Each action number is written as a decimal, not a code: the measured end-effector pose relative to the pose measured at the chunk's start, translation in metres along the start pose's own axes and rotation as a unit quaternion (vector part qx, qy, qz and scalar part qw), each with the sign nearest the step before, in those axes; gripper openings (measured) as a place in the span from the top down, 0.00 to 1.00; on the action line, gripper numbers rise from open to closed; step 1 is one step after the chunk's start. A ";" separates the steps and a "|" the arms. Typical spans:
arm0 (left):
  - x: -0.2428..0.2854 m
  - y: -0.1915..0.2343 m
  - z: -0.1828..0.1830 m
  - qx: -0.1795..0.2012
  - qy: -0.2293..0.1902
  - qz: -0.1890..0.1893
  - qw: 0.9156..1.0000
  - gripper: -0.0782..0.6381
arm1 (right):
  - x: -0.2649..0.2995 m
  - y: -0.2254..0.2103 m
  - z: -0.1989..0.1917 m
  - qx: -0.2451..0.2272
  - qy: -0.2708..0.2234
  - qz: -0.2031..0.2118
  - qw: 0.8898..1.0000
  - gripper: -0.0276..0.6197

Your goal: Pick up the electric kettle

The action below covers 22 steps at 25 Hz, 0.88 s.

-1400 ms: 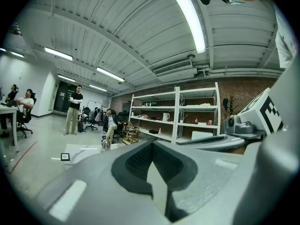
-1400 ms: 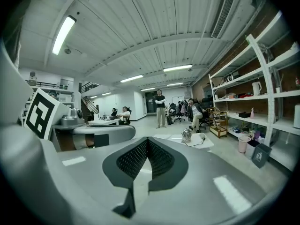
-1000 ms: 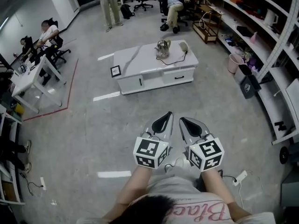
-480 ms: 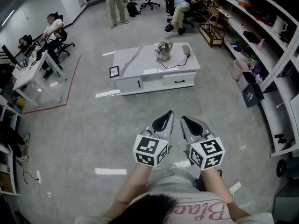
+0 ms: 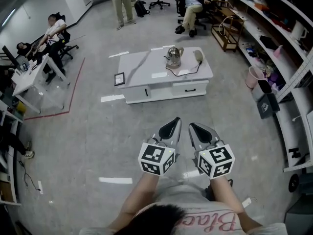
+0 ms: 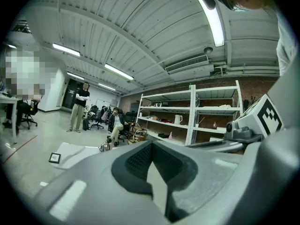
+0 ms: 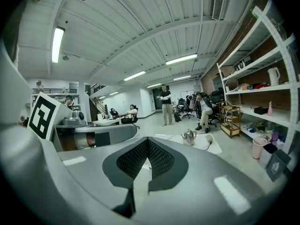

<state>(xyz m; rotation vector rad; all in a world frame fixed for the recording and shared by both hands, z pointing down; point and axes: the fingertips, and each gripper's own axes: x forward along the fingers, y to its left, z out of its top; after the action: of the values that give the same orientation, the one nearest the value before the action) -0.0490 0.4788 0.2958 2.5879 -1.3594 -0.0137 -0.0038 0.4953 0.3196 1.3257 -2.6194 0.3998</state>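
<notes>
The shiny metal electric kettle (image 5: 172, 56) stands on the far side of a low white table (image 5: 146, 70), several steps ahead of me across the floor. It also shows small in the left gripper view as the kettle (image 6: 104, 147) and in the right gripper view as the kettle (image 7: 189, 137). A black cord runs from it to a grey base (image 5: 198, 56). My left gripper (image 5: 171, 126) and right gripper (image 5: 198, 129) are held side by side in front of my body, far from the table. Both are shut with nothing between the jaws.
A small framed marker card (image 5: 120, 78) lies on the table's left end. Metal shelving (image 5: 288, 48) lines the right wall, with bins on the floor beside it. A person stands (image 5: 122, 1) and another sits (image 5: 190, 4) behind the table. Desks with seated people (image 5: 51, 26) are at left.
The table and kettle have shifted slightly lower and to the right in the head view, a little nearer. Both grippers stay shut and together in front of me.
</notes>
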 end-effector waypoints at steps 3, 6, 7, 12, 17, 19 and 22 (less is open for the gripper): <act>0.023 0.030 0.010 -0.004 -0.003 0.008 1.000 0.89 | 0.028 -0.012 0.013 -0.003 -0.002 0.001 1.000 0.92; 0.047 0.063 0.019 -0.010 -0.009 0.017 1.000 0.89 | 0.060 -0.026 0.022 -0.005 0.000 0.002 1.000 0.92; 0.054 0.073 0.022 -0.011 -0.011 0.019 1.000 0.89 | 0.070 -0.031 0.025 -0.006 0.002 0.002 1.000 0.92; 0.095 0.118 0.032 -0.018 -0.006 0.018 1.000 0.89 | 0.123 -0.055 0.042 -0.008 0.010 -0.002 1.000 0.92; 0.132 0.160 0.047 0.004 0.009 0.004 1.000 0.89 | 0.174 -0.074 0.069 -0.005 0.009 -0.018 1.000 0.92; 0.147 0.175 0.053 0.017 0.013 0.001 1.000 0.89 | 0.193 -0.081 0.080 -0.005 0.005 -0.024 1.000 0.92; 0.165 0.197 0.056 0.018 0.012 -0.003 1.000 0.89 | 0.217 -0.090 0.089 -0.006 0.003 -0.027 1.000 0.92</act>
<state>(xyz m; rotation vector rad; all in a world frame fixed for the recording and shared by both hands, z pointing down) -0.1206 0.2261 0.2945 2.6123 -1.3558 0.0416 -0.0618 0.2513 0.3099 1.3862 -2.5696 0.3786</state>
